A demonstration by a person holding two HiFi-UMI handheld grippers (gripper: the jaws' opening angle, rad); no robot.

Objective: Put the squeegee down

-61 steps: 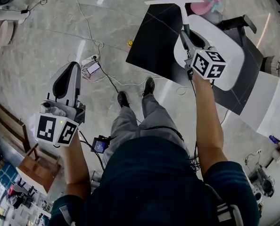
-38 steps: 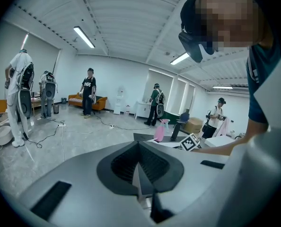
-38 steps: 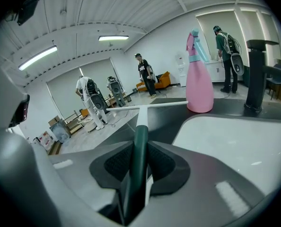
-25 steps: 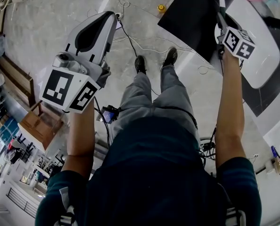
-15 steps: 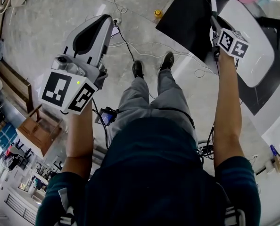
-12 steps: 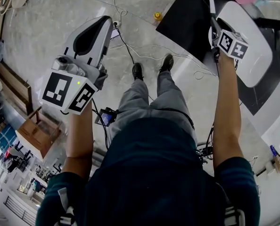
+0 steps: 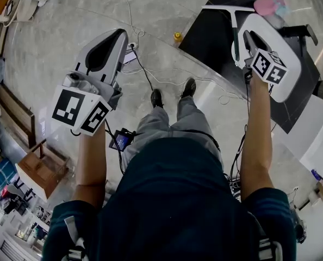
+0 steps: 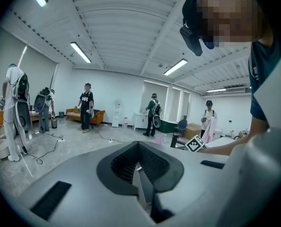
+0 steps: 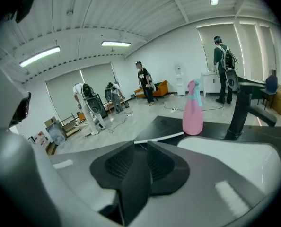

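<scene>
On the black bench (image 7: 207,39) the squeegee (image 7: 235,32) lies flat. Its white blade is at the far end, near the pink spray bottle (image 7: 267,5). The dark handle runs back toward the person along the left edge of a white oval surface (image 7: 285,78); whether it rests on that edge I cannot tell.

Beside the handle, on its right in the head view, hangs the right gripper (image 7: 247,33), clear of the tool. In the right gripper view its jaws (image 9: 141,144) are narrow and closing, with nothing between them. The blade (image 9: 162,136) shows as a white strip just beyond the tips. The bottle (image 9: 194,110) and a black stand (image 9: 239,112) are further back on the right.

Change against 2.4 s ago: the handle was then clamped in the right jaws, with the blade held out over the bench by the bottle. Half a second ago the gripper sat over the handle and the top edge of the view cut the blade. Now the whole tool is in view and the handle is free.

At the person's left, the left gripper (image 7: 118,34) hangs over the floor (image 7: 47,42). Its jaws are together and empty, as the left gripper view (image 8: 139,144) also shows. Its pose is much as in the earlier frames.
</scene>
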